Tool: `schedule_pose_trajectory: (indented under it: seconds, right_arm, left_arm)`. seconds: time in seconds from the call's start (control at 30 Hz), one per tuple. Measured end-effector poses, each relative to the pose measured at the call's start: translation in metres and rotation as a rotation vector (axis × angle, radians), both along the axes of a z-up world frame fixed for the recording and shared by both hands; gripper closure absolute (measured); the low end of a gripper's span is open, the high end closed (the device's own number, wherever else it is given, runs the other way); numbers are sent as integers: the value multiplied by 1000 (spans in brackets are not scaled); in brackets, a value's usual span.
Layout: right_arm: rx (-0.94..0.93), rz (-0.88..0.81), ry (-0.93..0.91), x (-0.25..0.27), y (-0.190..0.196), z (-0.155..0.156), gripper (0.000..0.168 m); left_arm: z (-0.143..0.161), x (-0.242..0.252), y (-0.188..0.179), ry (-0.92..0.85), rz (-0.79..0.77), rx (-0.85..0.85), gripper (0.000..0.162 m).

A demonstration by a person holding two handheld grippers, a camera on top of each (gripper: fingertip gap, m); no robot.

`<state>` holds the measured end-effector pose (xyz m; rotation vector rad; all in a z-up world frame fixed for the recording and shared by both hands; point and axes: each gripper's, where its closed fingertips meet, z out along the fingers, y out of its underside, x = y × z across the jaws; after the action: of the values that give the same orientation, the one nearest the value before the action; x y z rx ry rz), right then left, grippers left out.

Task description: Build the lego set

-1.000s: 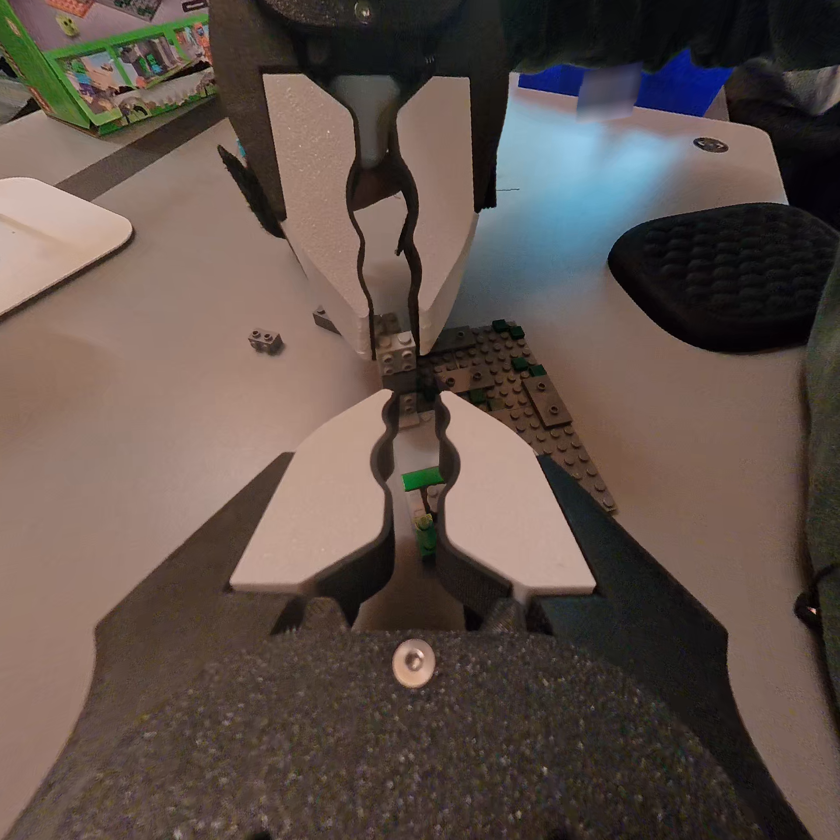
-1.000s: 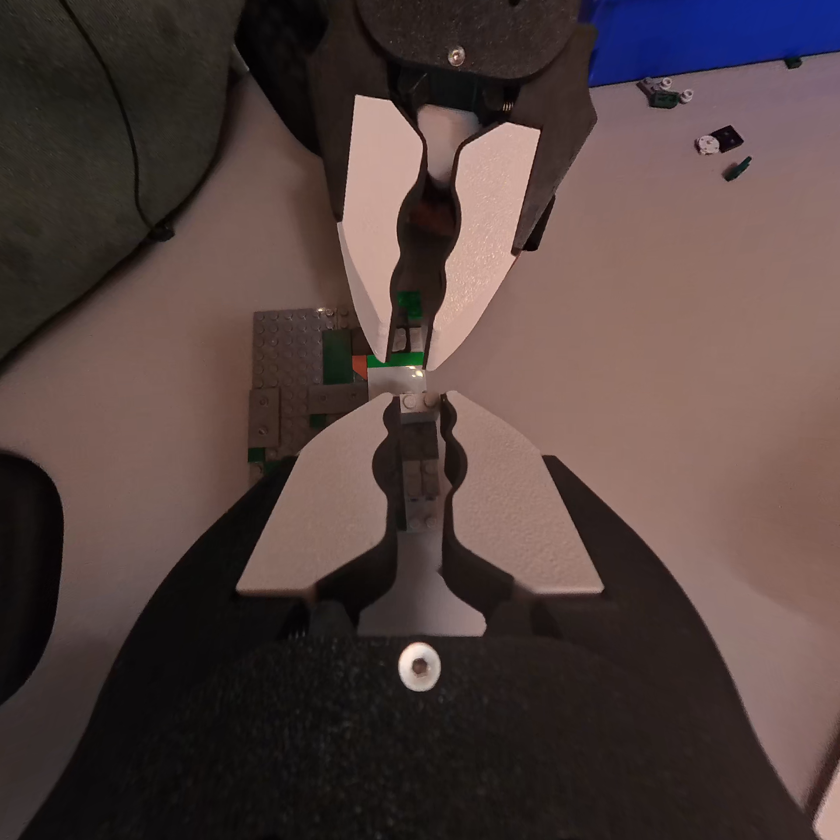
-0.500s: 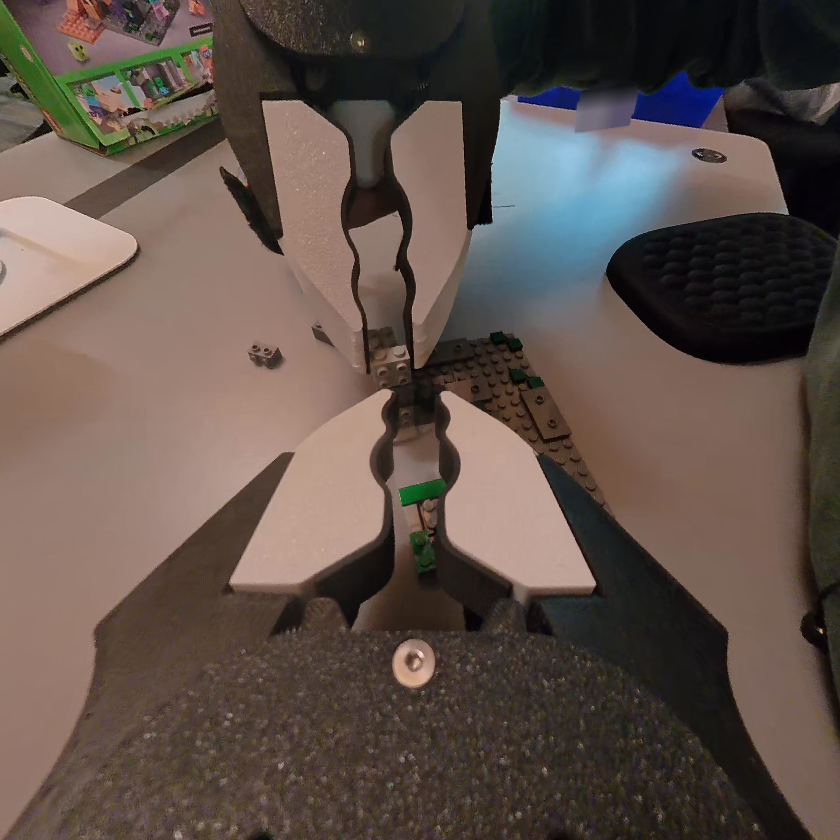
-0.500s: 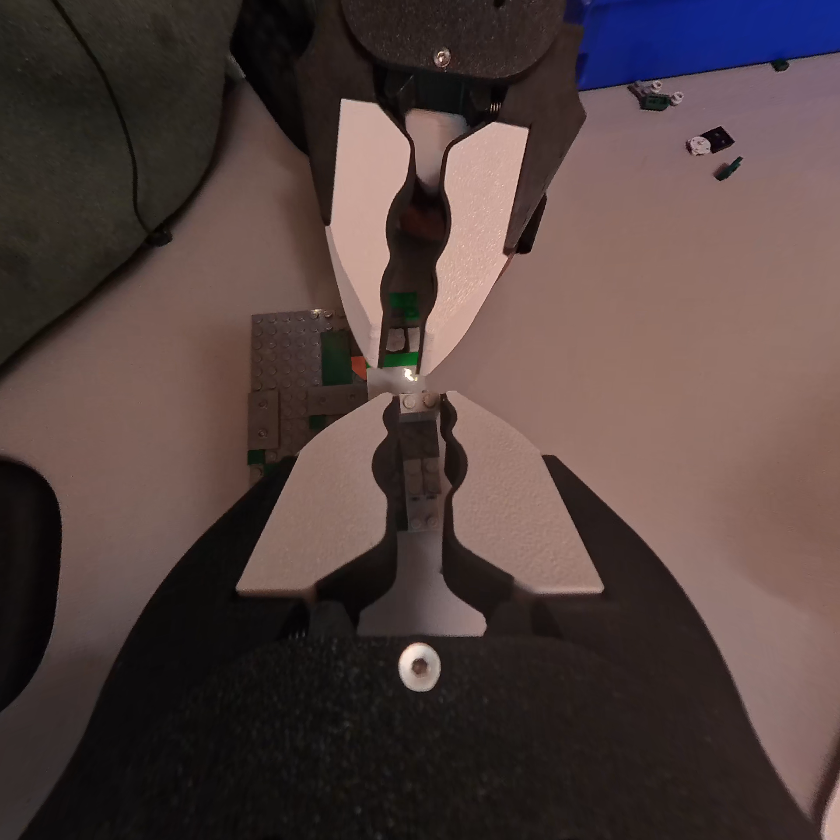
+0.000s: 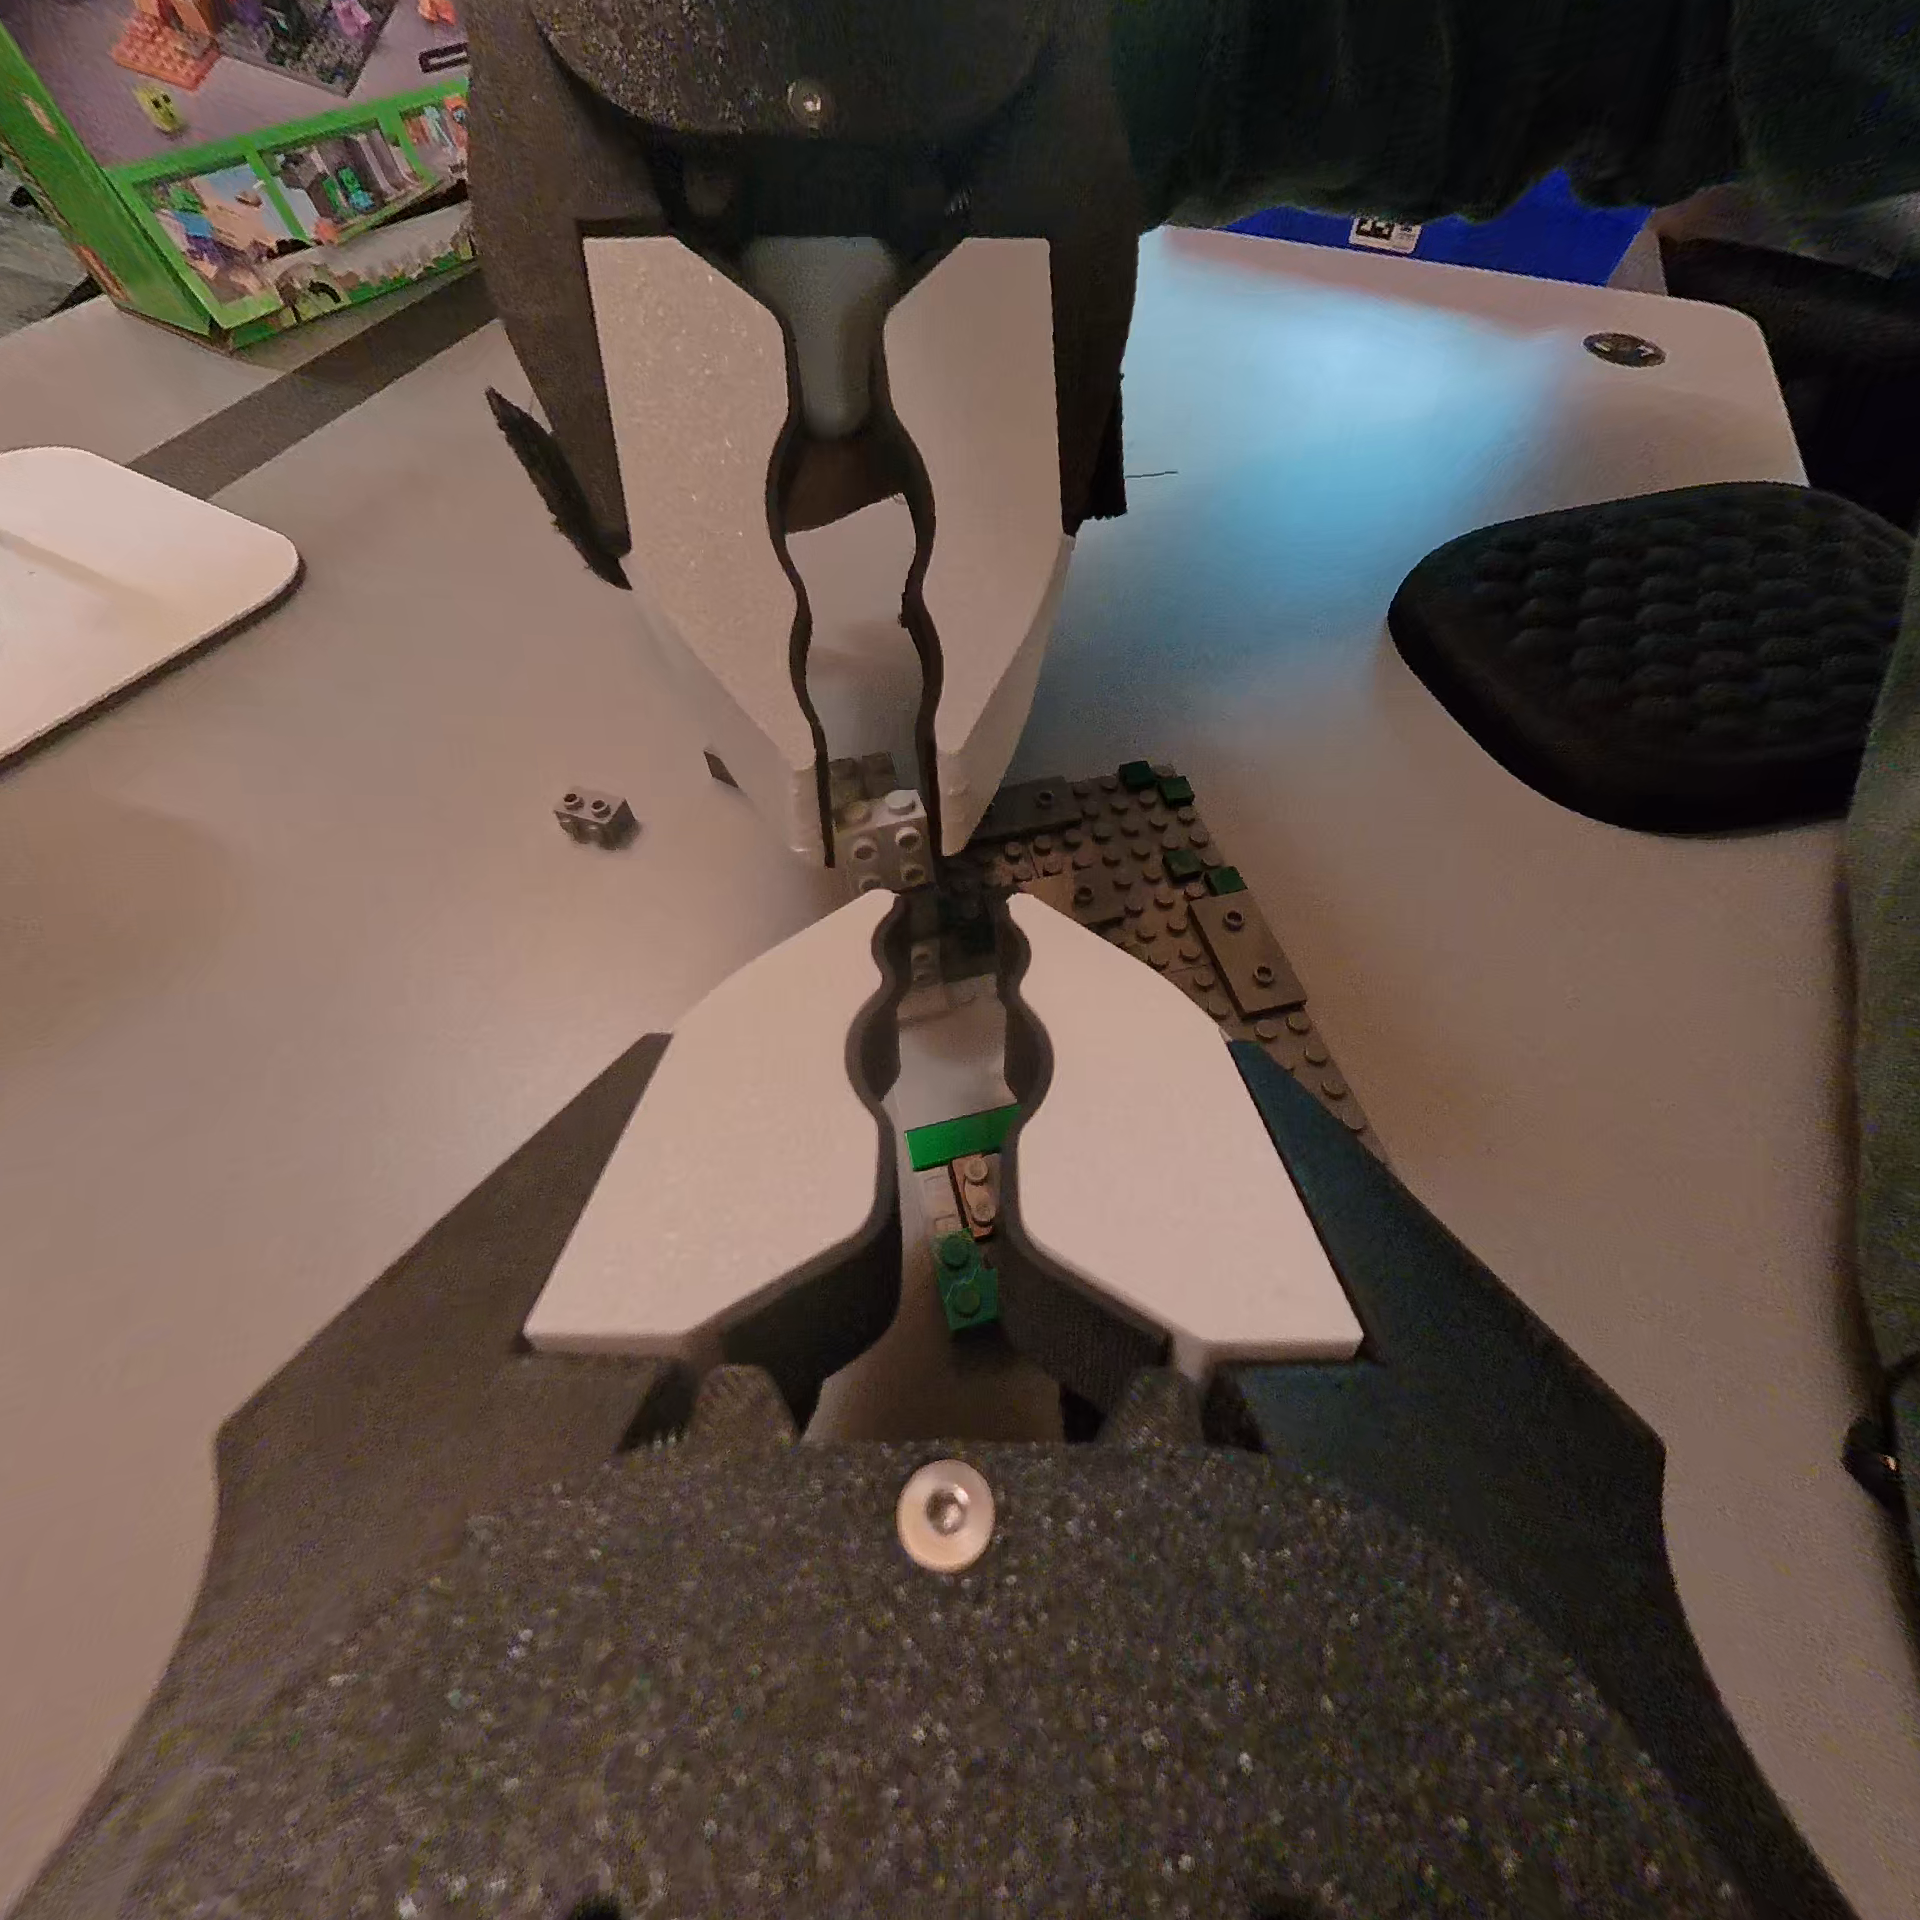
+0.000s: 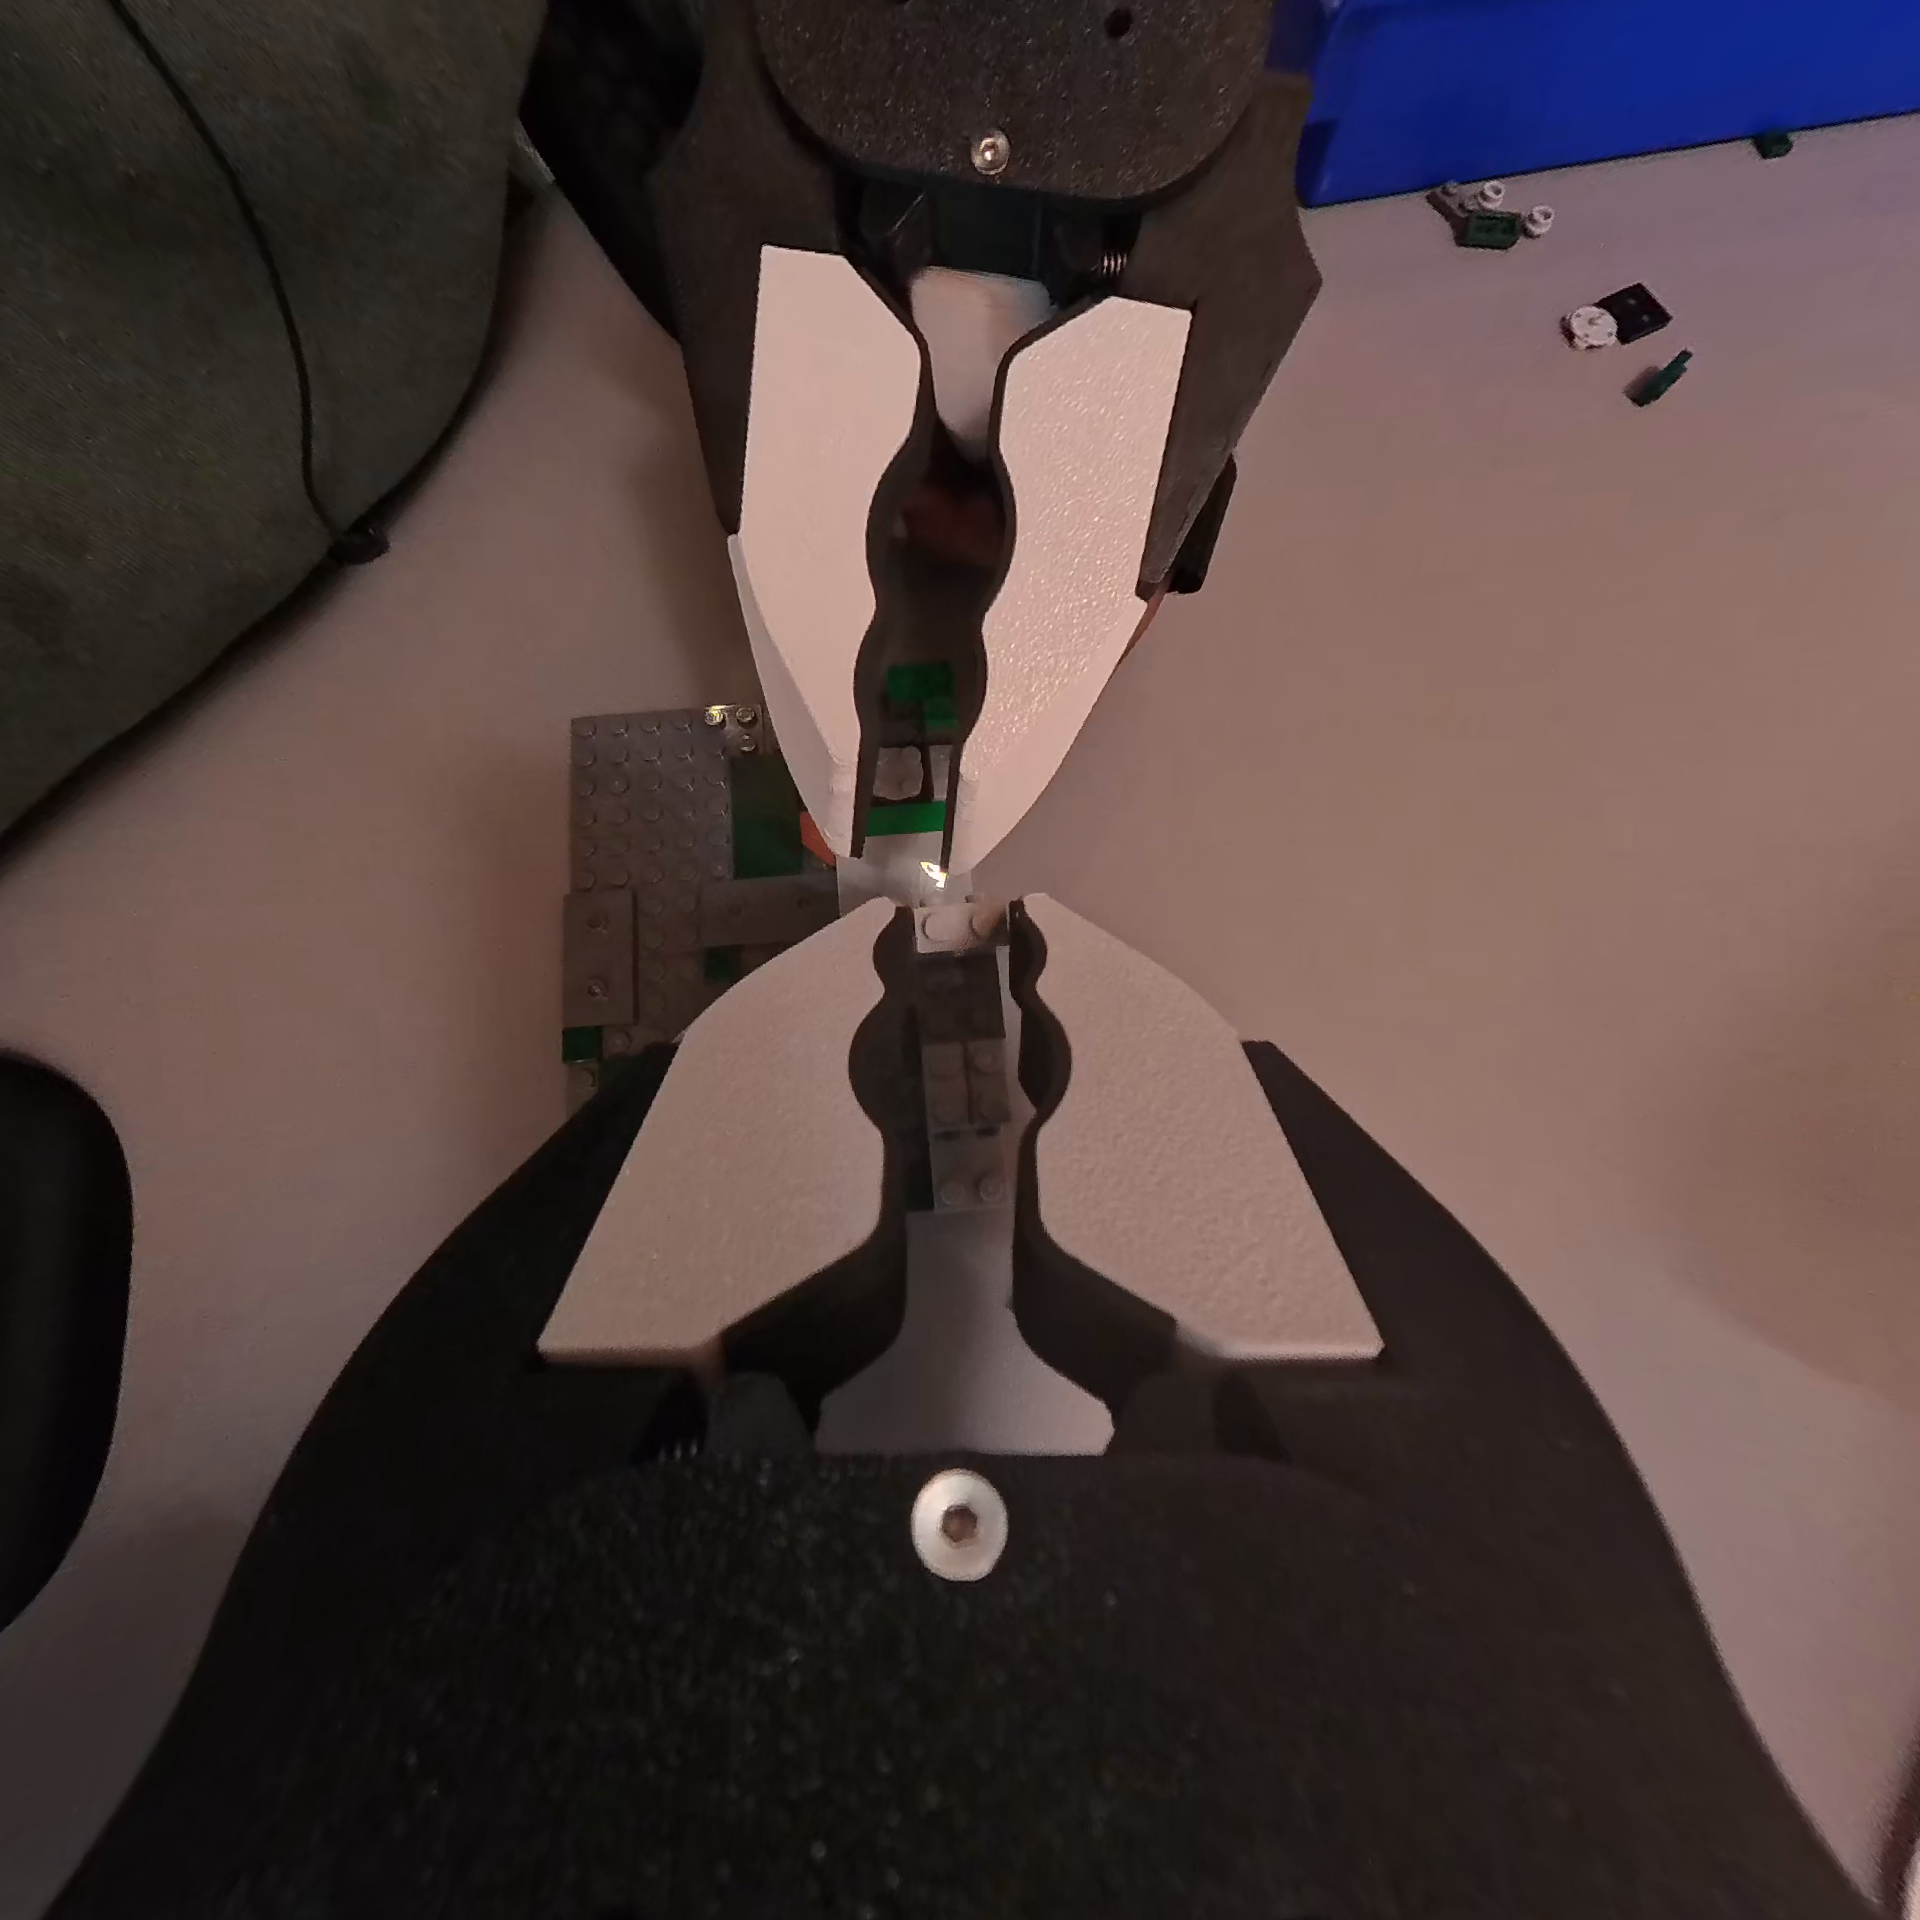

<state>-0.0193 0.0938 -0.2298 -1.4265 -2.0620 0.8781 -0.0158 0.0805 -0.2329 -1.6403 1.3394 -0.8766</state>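
Left wrist view: the left gripper (image 5: 943,914) and right gripper (image 5: 883,831) meet tip to tip above a dark grey baseplate (image 5: 1153,883) on the pale table (image 5: 364,987).
Left gripper: fingers narrowed around a partly built piece (image 5: 961,1195) of white, grey and green bricks lying lengthwise in the gap; whether the pads press it cannot be told.
Right gripper: fingertips pinch a light grey studded brick (image 5: 888,836), studs facing the camera.
Right wrist view: right gripper (image 6: 951,920) shows the grey brick (image 6: 948,925) at its tips, touching the white end of the piece in the left gripper (image 6: 904,831).
Baseplate: lies flat beneath both grippers, carrying grey plates and green tiles (image 6: 644,831).
Loose parts: one small grey brick (image 5: 594,816) sits apart on the table; more small bits (image 6: 1605,332) lie far right.
Surroundings: green set box (image 5: 239,187) far left, black textured pad (image 5: 1652,655) right.
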Motion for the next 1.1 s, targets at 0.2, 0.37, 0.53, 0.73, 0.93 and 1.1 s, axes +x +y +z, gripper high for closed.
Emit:
schedule_pose_trajectory:
  seconds: [0.2,0.37,0.53,0.73,0.93,1.1]
  right_arm:
    - [3,-5,1,0,0,0,150]
    - [17,-8,-7,-1,0,0,151]
    - [39,-11,-37,-1,-1,-1,151]
    - [30,-22,-42,0,0,-1,151]
    - [34,-32,-20,-1,-1,1,152]
    - [35,-49,27,-3,-1,9,152]
  left_arm:
    - [0,-2,2,5,9,3,147]
    - [0,-4,5,15,24,6,147]
    - [-8,-9,7,68,33,7,146]
    - [-12,-17,-1,125,-7,-77,139]
    - [-28,-28,-7,240,7,-146,134]
    - [-33,-40,-13,336,4,-130,131]
